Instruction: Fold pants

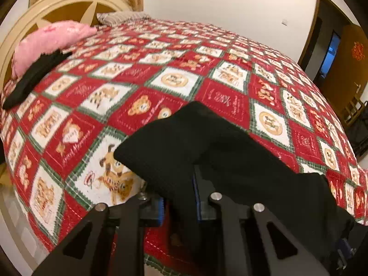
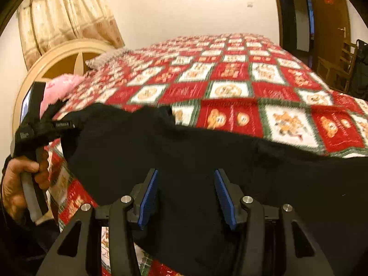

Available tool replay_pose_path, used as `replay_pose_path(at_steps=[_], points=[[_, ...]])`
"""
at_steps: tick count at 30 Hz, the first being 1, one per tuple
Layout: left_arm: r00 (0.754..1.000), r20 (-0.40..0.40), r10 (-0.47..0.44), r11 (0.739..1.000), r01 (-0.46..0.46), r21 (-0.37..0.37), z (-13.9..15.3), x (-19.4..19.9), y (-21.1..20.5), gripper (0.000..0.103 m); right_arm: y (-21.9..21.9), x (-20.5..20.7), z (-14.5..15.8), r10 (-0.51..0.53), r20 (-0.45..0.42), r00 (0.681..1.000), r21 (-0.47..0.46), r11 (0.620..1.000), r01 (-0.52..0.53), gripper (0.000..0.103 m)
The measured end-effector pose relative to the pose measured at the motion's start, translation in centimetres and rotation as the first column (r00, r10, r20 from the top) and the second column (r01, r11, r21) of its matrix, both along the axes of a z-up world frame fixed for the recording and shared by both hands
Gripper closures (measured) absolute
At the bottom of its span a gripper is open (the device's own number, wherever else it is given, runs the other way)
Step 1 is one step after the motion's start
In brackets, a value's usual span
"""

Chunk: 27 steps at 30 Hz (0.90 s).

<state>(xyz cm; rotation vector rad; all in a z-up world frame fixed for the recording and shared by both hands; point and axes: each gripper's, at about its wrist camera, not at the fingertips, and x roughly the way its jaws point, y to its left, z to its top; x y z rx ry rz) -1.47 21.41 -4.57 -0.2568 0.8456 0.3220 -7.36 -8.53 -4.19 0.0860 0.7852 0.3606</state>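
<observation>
Black pants [image 1: 184,142] lie on a red, white and green patchwork quilt [image 1: 110,96] near the bed's front edge. In the left wrist view one corner of them is lifted and folded over. My left gripper [image 1: 179,203] is shut on that black cloth, which fills the narrow gap between its blue pads. In the right wrist view the pants [image 2: 184,161] spread wide under my right gripper [image 2: 186,199]. Its blue pads stand well apart with their faces bare, over the cloth. A hand [image 2: 20,179] at the left holds the other gripper's handle against the pants' edge.
A pink pillow [image 1: 50,43] and a second black garment [image 1: 34,76] lie by the round cream headboard [image 1: 69,7]. A striped pillow [image 1: 119,17] sits at the head of the bed. A wooden door [image 1: 345,69] and a chair [image 2: 338,69] stand at the right.
</observation>
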Motion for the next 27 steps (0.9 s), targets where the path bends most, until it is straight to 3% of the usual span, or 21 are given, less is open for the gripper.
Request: replay_pose_path(at_steps=[10, 16, 22, 27], points=[[0.989, 0.072, -0.130, 0.983, 0.119, 0.137, 3.8, -0.2, -4.4, 0.084, -3.3, 0.5, 0.7, -0.133, -0.023, 0.991, 0.020, 0.991, 0.133, 0.051], [0.961, 0.099, -0.258, 0.954, 0.238, 0.182, 5.2, 0.0, -8.9, 0.084, -6.7, 0.5, 1.3, -0.241, -0.039, 0.970, 0.046, 0.969, 0.243, 0.051], [0.890, 0.124, -0.439, 0.890, 0.413, 0.193, 6.0, -0.5, -15.6, 0.084, -10.1, -0.2, 1.5, -0.334, -0.058, 0.941, 0.054, 0.940, 0.337, 0.051], [0.771, 0.145, -0.620, 0.782, 0.592, 0.197, 5.8, -2.5, -21.3, 0.084, -12.2, -1.1, 1.5, -0.382, -0.067, 0.922, 0.057, 0.921, 0.385, 0.051]])
